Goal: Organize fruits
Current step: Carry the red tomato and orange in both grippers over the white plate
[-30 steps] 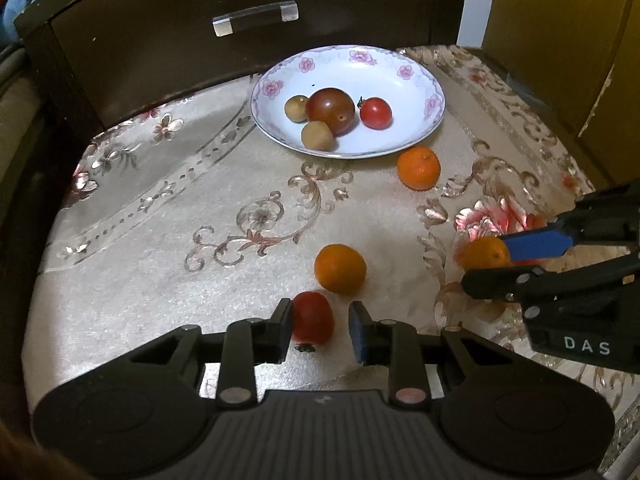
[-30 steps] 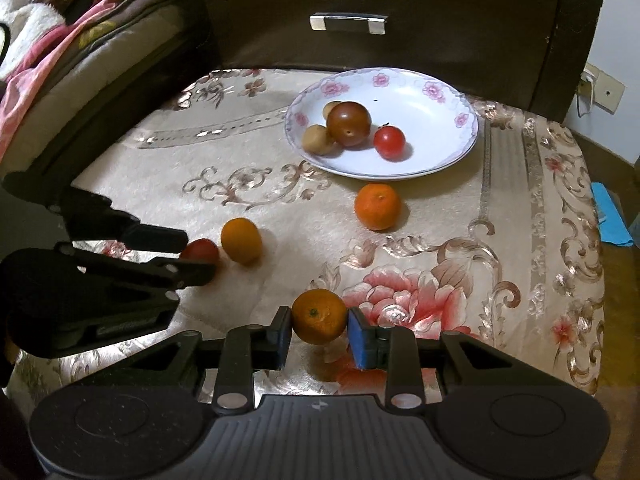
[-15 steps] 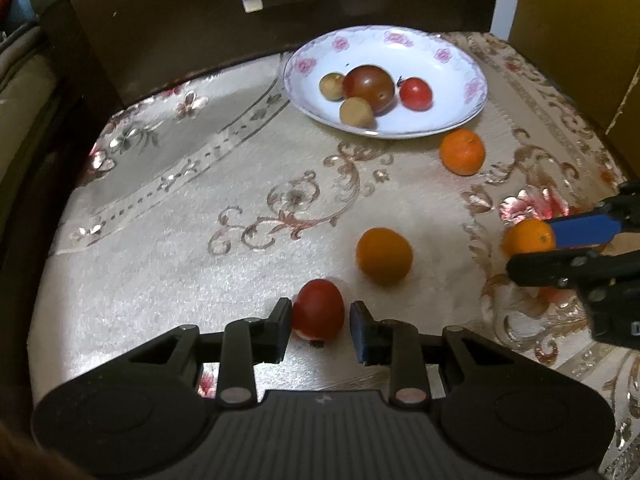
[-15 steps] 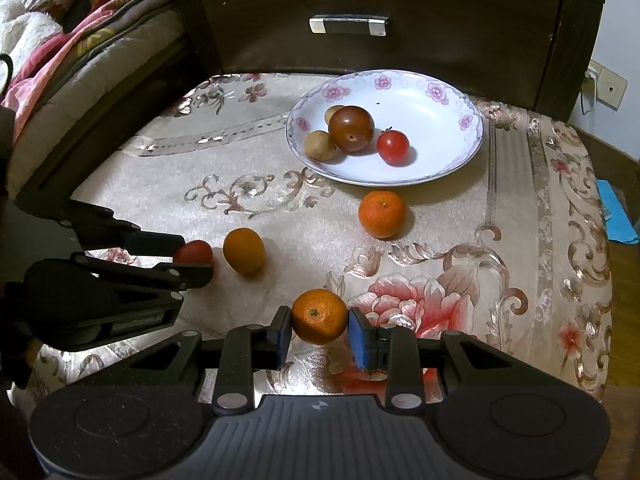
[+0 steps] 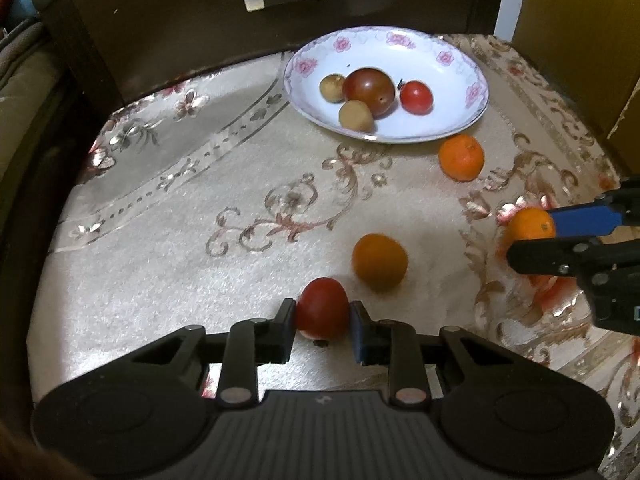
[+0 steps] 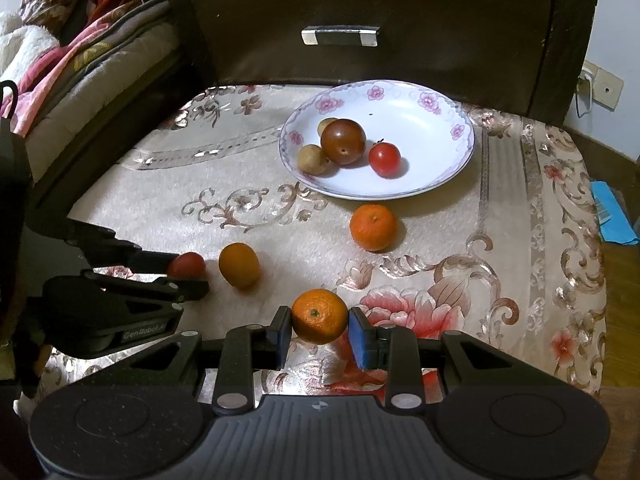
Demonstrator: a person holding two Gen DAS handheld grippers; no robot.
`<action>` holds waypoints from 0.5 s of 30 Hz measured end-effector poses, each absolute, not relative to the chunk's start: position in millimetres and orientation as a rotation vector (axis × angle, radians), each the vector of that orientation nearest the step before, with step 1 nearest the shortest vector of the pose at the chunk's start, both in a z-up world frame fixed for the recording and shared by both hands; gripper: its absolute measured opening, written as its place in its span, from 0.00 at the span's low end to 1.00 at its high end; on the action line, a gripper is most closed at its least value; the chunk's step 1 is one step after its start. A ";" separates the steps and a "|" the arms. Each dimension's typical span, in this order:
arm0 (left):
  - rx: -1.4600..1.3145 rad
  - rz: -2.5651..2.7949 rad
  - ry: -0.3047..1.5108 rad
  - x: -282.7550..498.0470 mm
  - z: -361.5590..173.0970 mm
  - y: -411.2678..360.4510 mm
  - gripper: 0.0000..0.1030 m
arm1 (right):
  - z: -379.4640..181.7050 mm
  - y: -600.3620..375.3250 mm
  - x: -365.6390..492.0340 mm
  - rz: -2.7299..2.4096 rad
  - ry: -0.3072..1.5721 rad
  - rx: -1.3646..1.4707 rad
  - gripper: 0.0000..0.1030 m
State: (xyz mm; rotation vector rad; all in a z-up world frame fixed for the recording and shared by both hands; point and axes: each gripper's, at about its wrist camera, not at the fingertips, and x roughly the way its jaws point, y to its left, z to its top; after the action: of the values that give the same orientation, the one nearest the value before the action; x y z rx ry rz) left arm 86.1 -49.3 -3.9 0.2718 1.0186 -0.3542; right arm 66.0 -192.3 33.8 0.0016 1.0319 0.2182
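A red tomato (image 5: pixel 322 309) is clenched between the fingers (image 5: pixel 285 317) of the left gripper (image 5: pixel 323 320), both pads pressed on its sides, low over the cloth-covered bench (image 5: pixel 168 256). Whether the tomato is touching the cloth cannot be told. A mandarin (image 6: pixel 319 315) is grasped the same way by the right gripper (image 6: pixel 320 330), blue pads tight on both sides, over the pink flower pattern at the near edge of the bench. In the left wrist view the right gripper is seen at the right edge, with its mandarin pinched at the tip.

Two loose fruits are left on the cloth: a duller orange fruit (image 5: pixel 379 261) just beyond the tomato, apart from it, and a brighter mandarin (image 5: pixel 461 157) just in front of the plate rim, close to it; contact cannot be told. A white plate with pink flowers (image 5: pixel 460 76) is set at the far side of the bench, near the dark drawer front (image 6: pixel 400 8). On the plate a large dark red-brown tomato (image 5: pixel 369 91), a small red tomato (image 5: pixel 417 97) and two small tan fruits (image 5: pixel 356 115) are grouped left of centre; the tan ones are touching the big tomato.
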 end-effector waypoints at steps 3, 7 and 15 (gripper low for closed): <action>0.255 -0.370 1.012 87.5 2.4 -51.6 0.35 | 34.7 -193.7 67.6 0.214 1.028 0.004 0.24; 0.233 -0.390 0.997 90.6 10.3 -55.6 0.35 | 38.5 -199.0 71.7 0.202 1.013 0.017 0.24; 0.205 -0.431 0.961 108.9 24.9 -70.3 0.35 | 45.0 -208.0 84.2 0.185 0.991 0.047 0.24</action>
State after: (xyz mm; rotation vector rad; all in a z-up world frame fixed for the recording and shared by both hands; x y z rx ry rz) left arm 108.9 -70.3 24.9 0.2053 0.9606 -0.4306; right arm 84.2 -208.0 45.0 0.0470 0.9908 0.1849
